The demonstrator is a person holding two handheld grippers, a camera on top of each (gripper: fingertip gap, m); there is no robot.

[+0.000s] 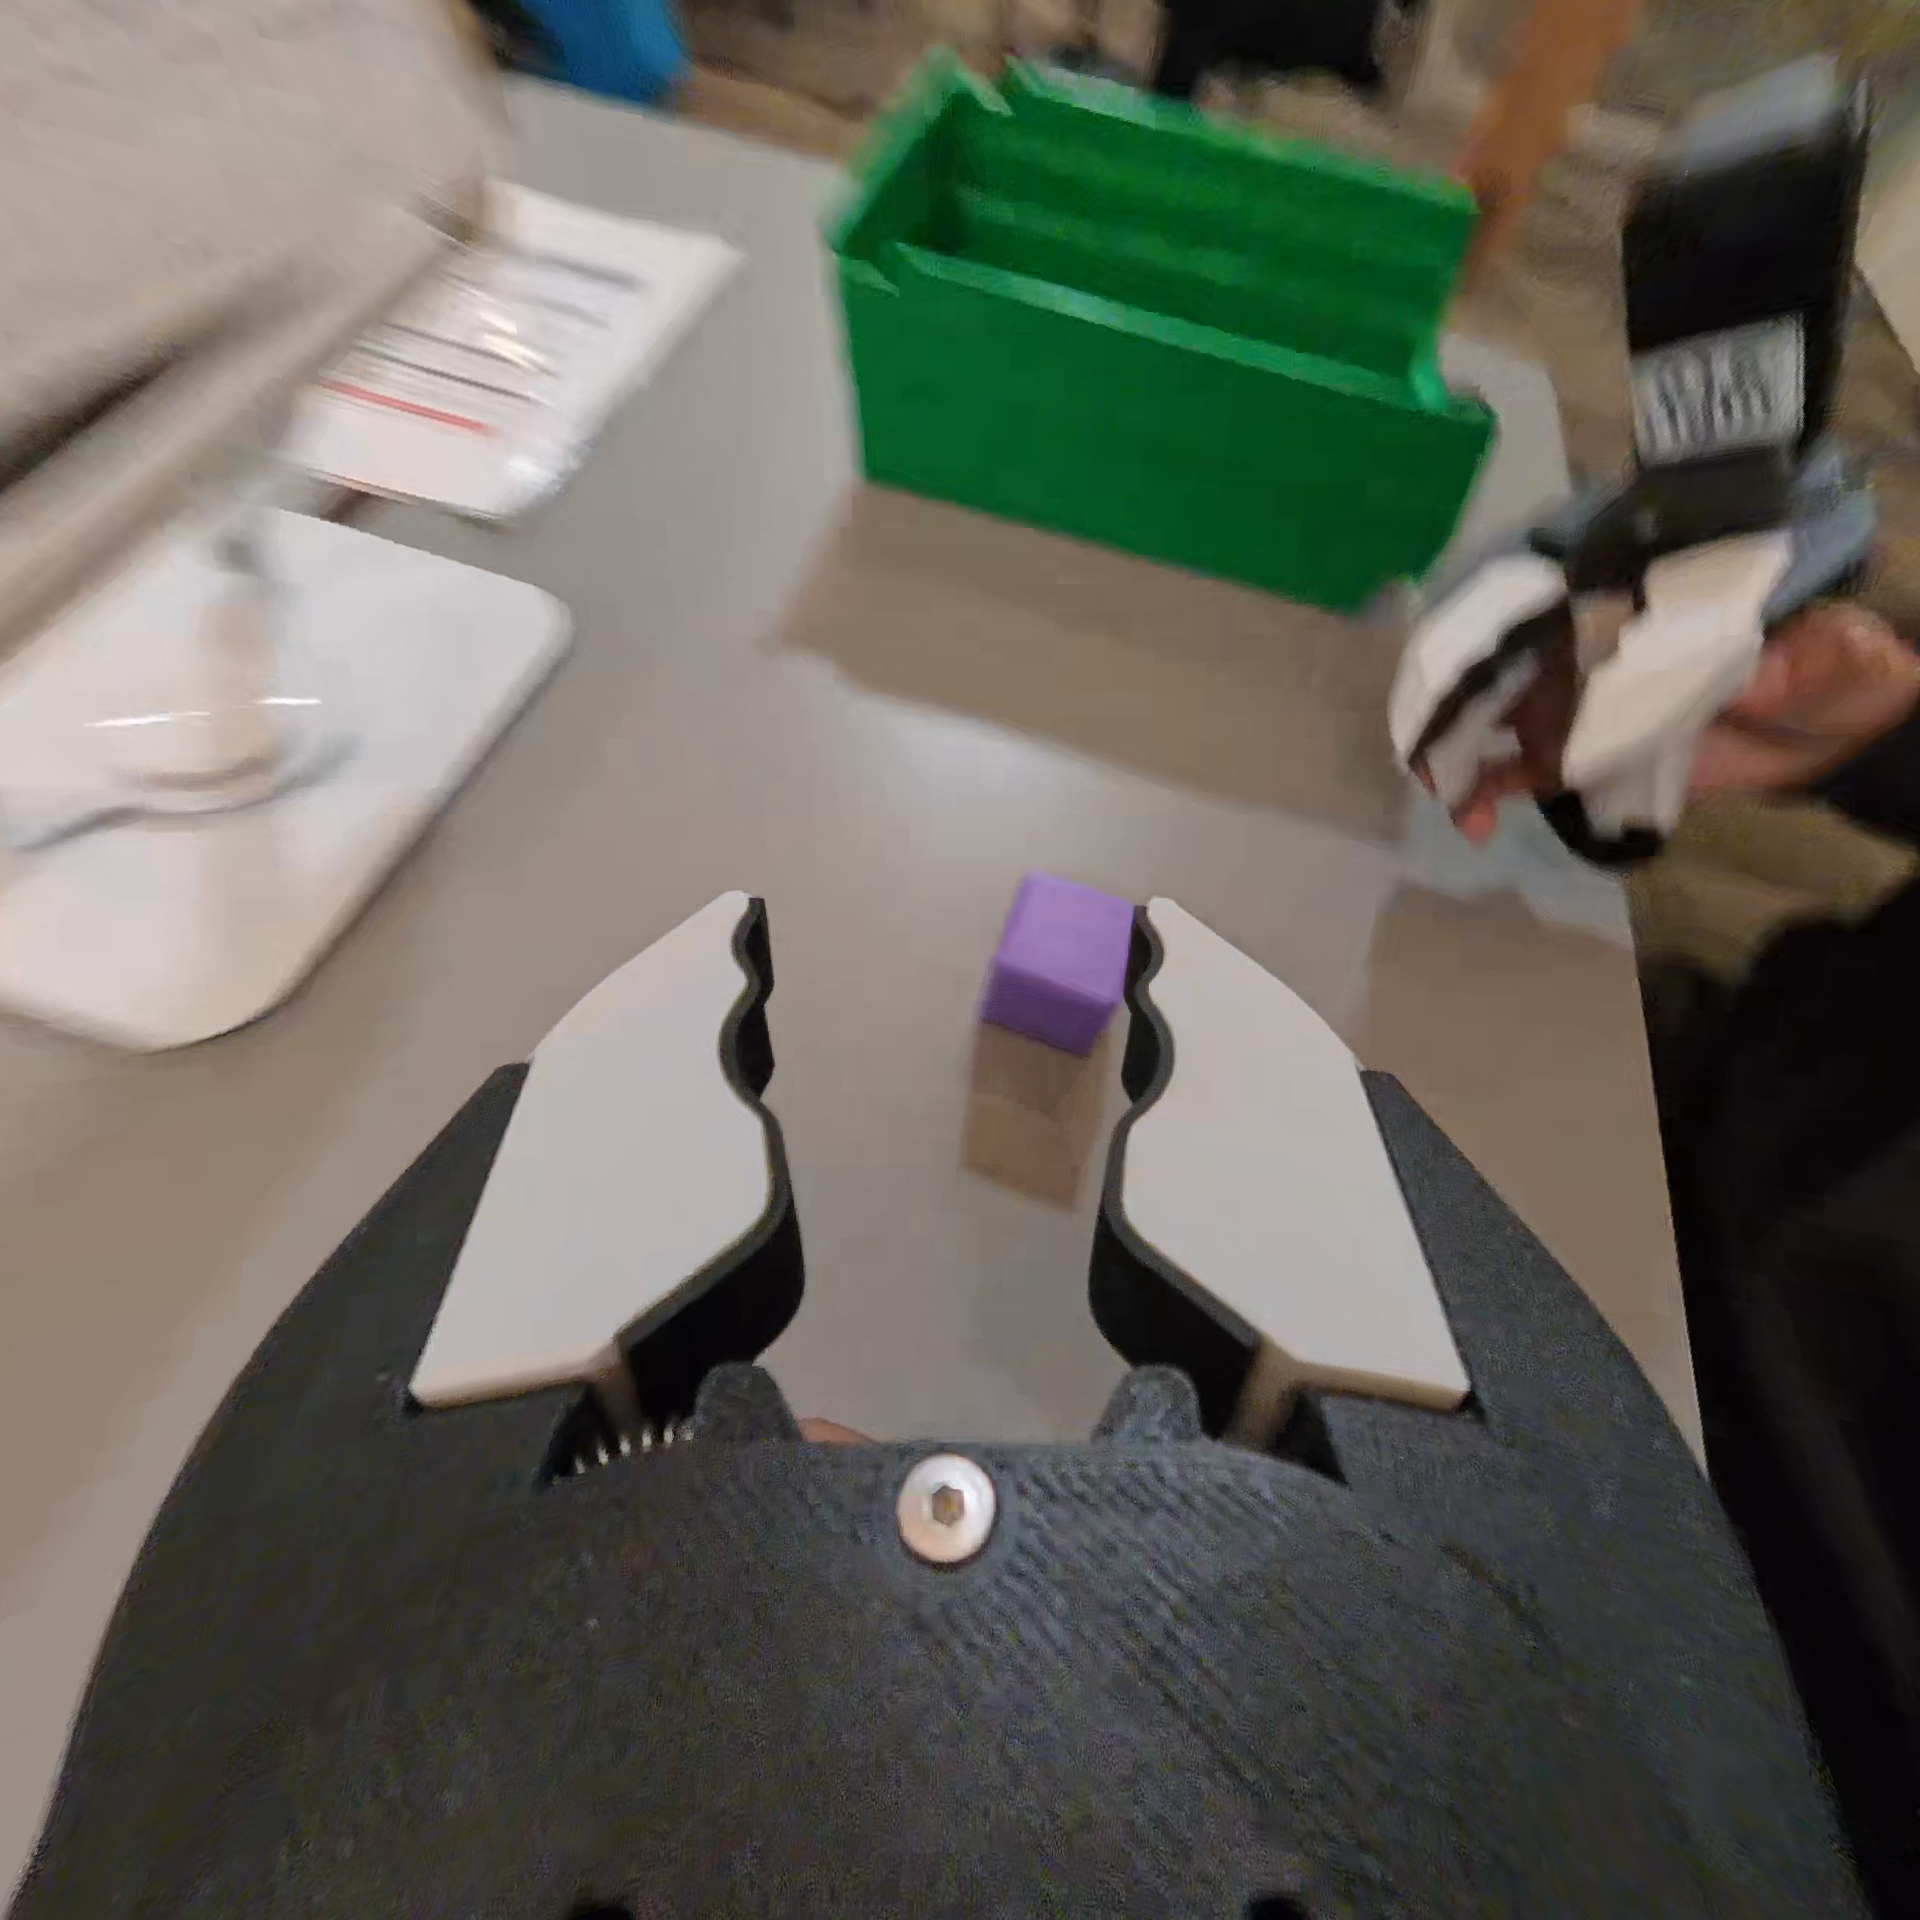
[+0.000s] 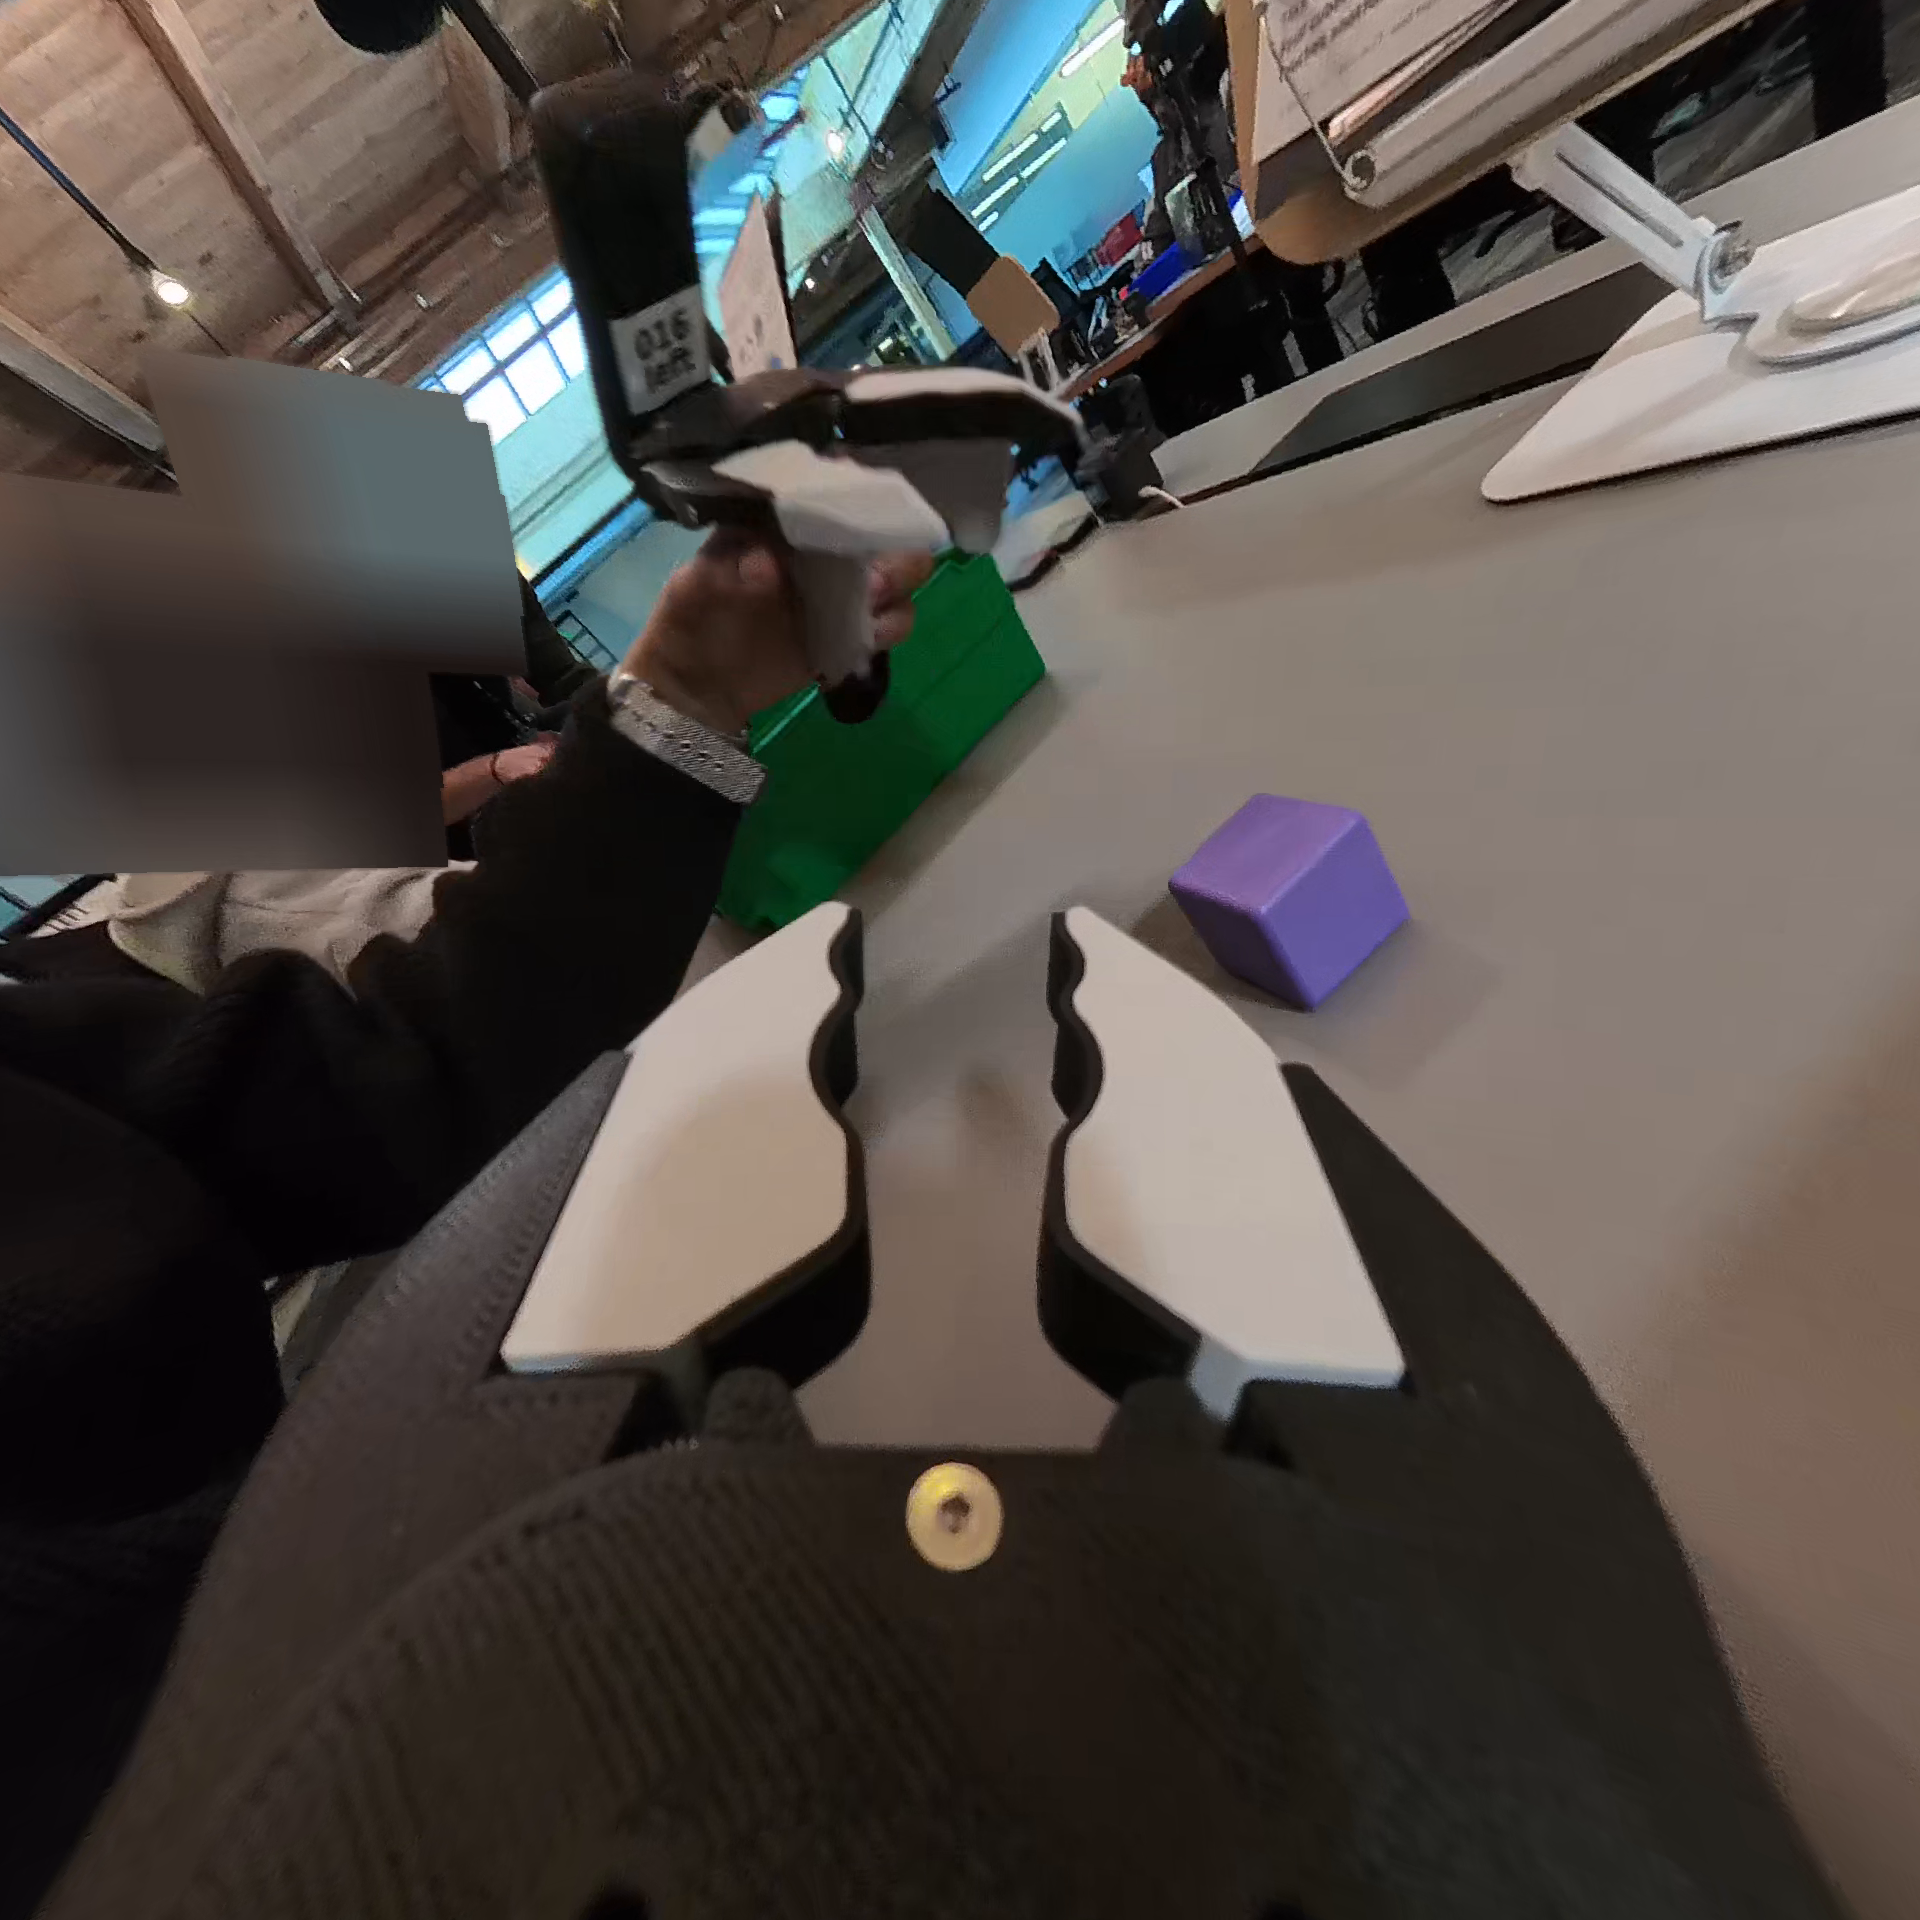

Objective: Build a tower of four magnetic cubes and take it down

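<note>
On grey table, purple cube, right view alone sharp, left blurred.

Bare grey surface runs open from left claw toward 12 o'clock. Purple cube just beside its 1 o'clock finger. Green bin blocks beyond. White stand base at 10 o'clock; right claw at 2 o'clock.

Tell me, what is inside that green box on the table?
The left wrist view looks down into the green box: only its own green walls and ridges show, blurred. Its near wall hides the floor, so something low inside could go unseen. The purple cube sits outside.
</note>
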